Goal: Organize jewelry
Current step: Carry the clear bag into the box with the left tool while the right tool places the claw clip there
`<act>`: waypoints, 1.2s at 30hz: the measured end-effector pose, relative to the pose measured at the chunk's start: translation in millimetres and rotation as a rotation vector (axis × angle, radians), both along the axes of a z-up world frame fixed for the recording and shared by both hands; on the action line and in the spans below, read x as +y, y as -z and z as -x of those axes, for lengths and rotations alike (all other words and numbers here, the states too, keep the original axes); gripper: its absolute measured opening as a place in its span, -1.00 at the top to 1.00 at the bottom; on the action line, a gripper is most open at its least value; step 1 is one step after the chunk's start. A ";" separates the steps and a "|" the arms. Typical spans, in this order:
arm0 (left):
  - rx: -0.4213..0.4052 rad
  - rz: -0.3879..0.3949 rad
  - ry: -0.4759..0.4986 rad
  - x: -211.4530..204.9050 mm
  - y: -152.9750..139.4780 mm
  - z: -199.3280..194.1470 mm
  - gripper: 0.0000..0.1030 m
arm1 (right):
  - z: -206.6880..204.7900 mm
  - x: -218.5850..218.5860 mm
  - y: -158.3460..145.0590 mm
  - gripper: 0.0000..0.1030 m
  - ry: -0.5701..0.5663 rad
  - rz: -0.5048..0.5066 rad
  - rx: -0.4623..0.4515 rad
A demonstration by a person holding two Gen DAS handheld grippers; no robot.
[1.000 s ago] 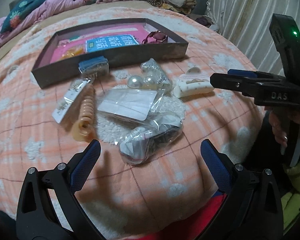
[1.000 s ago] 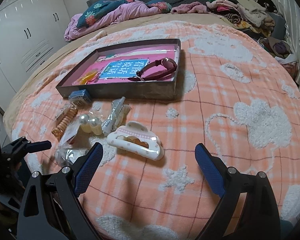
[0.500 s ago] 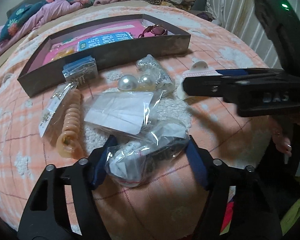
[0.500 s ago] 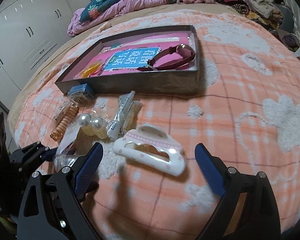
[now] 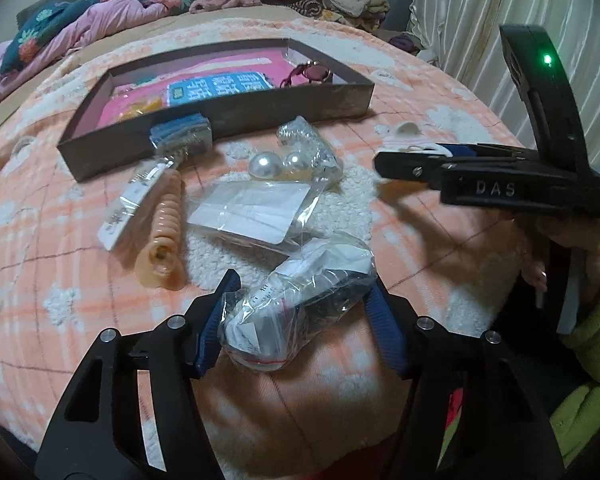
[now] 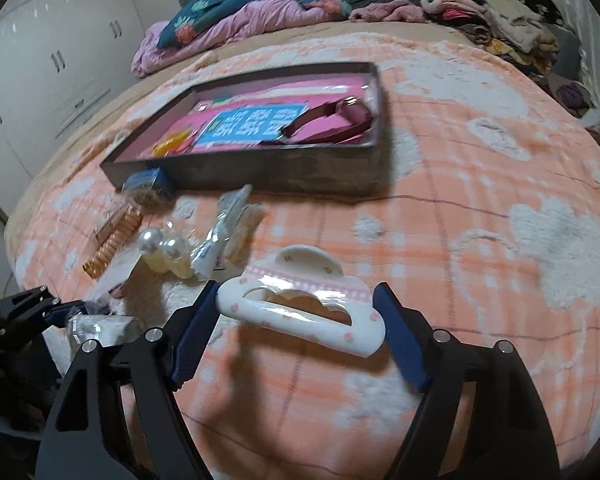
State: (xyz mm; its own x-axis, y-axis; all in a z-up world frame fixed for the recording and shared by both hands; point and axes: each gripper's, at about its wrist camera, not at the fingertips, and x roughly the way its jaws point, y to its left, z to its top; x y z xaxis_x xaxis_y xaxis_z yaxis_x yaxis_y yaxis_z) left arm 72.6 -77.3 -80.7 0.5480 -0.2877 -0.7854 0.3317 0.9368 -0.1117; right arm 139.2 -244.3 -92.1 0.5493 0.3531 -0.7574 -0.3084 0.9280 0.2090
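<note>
On the bed's orange blanket (image 6: 480,240) we see our left gripper (image 5: 300,320) with its fingers on either side of a crumpled clear bag (image 5: 296,312), touching its sides, though we cannot tell whether they press it. Our right gripper (image 6: 296,328) stands spread apart around the white cloud-shaped hair clip (image 6: 300,308), without clamping it. Beyond lie two pearl balls (image 5: 278,165), a coiled hair tie (image 5: 165,236) and a flat packet (image 5: 252,210). Farther back, the dark tray (image 6: 300,172) holds a pink watch (image 6: 332,120).
</note>
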 end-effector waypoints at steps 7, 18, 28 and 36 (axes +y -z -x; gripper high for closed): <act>-0.044 0.027 -0.041 17.2 -21.4 4.3 -0.06 | 6.9 -30.0 -25.4 -0.48 0.094 0.001 -0.094; -0.120 0.039 -0.142 53.5 -47.8 3.2 -0.06 | 16.5 -31.3 -48.2 -0.48 0.099 0.008 -0.176; -0.178 0.050 -0.204 79.1 -67.8 -8.0 -0.06 | 19.8 -13.9 -60.2 -0.48 0.048 -0.005 -0.201; -0.198 0.068 -0.248 94.6 -76.6 -24.6 -0.06 | 17.2 1.0 -71.6 -0.48 0.009 -0.013 -0.224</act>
State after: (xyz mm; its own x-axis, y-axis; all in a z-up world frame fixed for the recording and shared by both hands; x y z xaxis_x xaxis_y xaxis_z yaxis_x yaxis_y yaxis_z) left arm 97.2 17.3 -4.0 0.7482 -0.1743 -0.6401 0.1160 0.9844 -0.1325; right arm 121.9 -243.3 -20.6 0.7066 0.3565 -0.6113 -0.3406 0.9285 0.1478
